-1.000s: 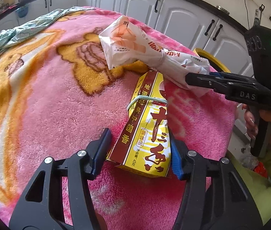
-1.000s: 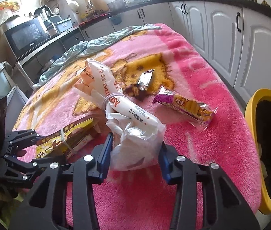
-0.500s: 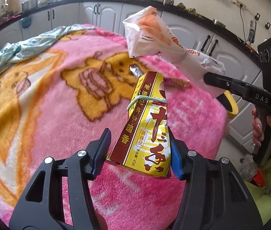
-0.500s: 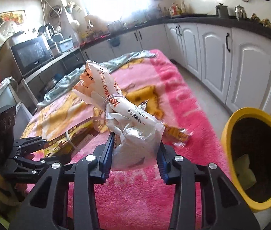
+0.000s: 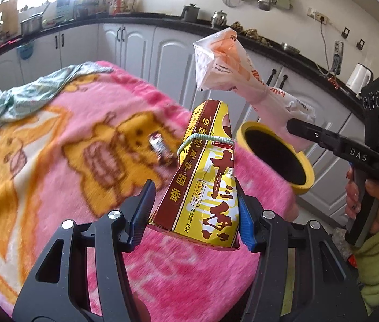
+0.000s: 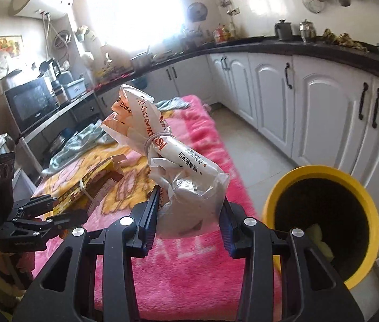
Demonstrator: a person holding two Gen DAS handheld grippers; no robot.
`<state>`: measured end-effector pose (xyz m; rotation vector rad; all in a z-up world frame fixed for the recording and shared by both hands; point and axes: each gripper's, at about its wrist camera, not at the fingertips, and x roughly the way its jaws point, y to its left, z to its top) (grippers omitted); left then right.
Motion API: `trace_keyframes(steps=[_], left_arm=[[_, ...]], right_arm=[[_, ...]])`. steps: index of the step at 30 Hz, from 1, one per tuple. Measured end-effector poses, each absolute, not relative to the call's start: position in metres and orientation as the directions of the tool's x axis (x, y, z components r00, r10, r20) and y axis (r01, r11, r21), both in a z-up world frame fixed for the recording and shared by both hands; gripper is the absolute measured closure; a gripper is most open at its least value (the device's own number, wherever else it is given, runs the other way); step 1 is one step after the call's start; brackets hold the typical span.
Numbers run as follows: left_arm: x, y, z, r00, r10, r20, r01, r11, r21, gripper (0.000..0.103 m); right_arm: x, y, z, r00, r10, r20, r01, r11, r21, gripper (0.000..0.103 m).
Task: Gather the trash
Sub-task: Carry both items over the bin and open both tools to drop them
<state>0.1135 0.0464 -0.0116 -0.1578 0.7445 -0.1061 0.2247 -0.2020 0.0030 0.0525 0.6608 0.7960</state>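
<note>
My left gripper [image 5: 193, 212] is shut on a yellow and brown seasoning box [image 5: 203, 185] with a band around it, held above the pink blanket [image 5: 55, 161]. My right gripper [image 6: 190, 214] is shut on a white plastic bag bundle [image 6: 162, 150] tied with a rubber band, lifted in the air left of the yellow trash bin [image 6: 323, 225]. The bin [image 5: 275, 155] stands on the floor past the blanket's right edge. The right gripper with the bag [image 5: 232, 72] shows in the left wrist view, and the left gripper with the box [image 6: 93, 182] shows in the right wrist view.
A small dark wrapper [image 5: 160, 147] lies on the blanket. A light green cloth [image 5: 28, 94] lies at the blanket's far end. White kitchen cabinets [image 6: 310, 102] line the far wall. A yellowish item [image 6: 320, 241] lies inside the bin.
Both grippers have lifted their loads up off the blanket and moved right toward the yellow bin, which is now larger and closer in both views.
</note>
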Motion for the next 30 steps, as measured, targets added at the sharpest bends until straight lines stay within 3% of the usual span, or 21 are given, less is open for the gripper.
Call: trace_keyframes(steps=[14,30], left_arm=[[0.164,-0.012,0.018,0.746,-0.240,-0.621,0.157,0.970,-0.186,0.055],[0.222,-0.092,0.008,0.691,-0.326,-0.645,0.258,0.945,-0.202,0.055]], right_arm=[[0.248,-0.293,0.025,0.674,0.555,-0.487,-0.486,0.830,0.275,0.065],[0.269,-0.391,-0.005,0.760,0.256,-0.598,-0.192,0.966,0.171,0.062]])
